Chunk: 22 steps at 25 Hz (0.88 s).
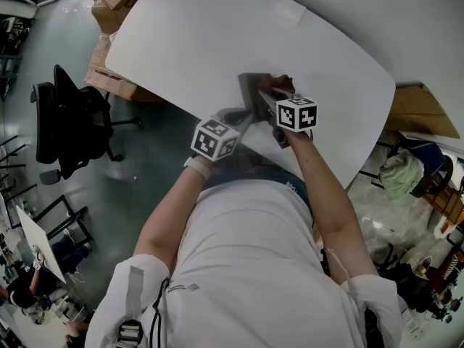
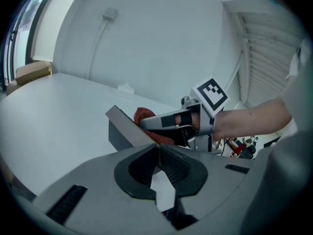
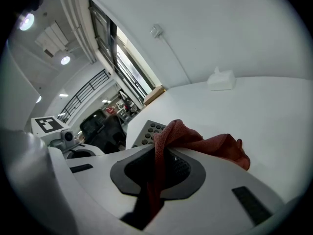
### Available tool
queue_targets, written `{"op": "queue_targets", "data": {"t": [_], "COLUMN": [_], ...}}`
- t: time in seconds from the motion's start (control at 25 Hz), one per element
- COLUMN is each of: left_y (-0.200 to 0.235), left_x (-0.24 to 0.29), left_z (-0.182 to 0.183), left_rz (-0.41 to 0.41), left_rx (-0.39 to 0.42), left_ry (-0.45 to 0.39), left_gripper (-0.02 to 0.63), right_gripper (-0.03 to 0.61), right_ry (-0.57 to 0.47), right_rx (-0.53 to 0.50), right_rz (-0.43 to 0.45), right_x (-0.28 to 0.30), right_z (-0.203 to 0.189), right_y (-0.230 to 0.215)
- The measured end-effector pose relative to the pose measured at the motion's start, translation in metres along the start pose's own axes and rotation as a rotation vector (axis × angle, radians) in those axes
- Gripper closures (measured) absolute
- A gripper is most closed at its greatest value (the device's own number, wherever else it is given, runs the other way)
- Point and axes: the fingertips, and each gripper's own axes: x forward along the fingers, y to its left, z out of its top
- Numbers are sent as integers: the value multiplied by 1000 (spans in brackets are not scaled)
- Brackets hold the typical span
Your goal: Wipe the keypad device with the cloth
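The grey keypad device (image 1: pixel 251 96) is tilted up near the front edge of the white table (image 1: pixel 217 42). My left gripper (image 2: pixel 157 148) is shut on the device's (image 2: pixel 123 127) near corner. A red cloth (image 3: pixel 205 143) is clamped in my shut right gripper (image 3: pixel 159 153) and drapes over its front. It lies against the device's button face (image 3: pixel 149 131). From the left gripper view the right gripper (image 2: pixel 178 121) presses the cloth (image 2: pixel 143 114) onto the device's upper side. In the head view both grippers meet at the device, left (image 1: pixel 243 118) and right (image 1: pixel 279 96).
A small white box (image 3: pixel 221 80) lies further back on the table, also visible as a white box (image 1: pixel 288 11) in the head view. Cardboard boxes (image 1: pixel 109 13) stand beyond the table's left end. A black office chair (image 1: pixel 69 122) is on the floor to the left.
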Motion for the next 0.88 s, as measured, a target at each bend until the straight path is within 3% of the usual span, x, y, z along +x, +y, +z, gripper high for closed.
{"op": "queue_targets", "data": {"t": [0.88], "left_y": [2], "left_x": [-2], "left_z": [-2], "left_rz": [-3], "left_rx": [-29], "left_ry": [-28], "left_gripper": [601], "right_gripper": [525], "right_ry": [21], "right_rx": [97], "right_rz": [-104], "right_x": [0], "right_z": [-18], "right_y": [-52]}}
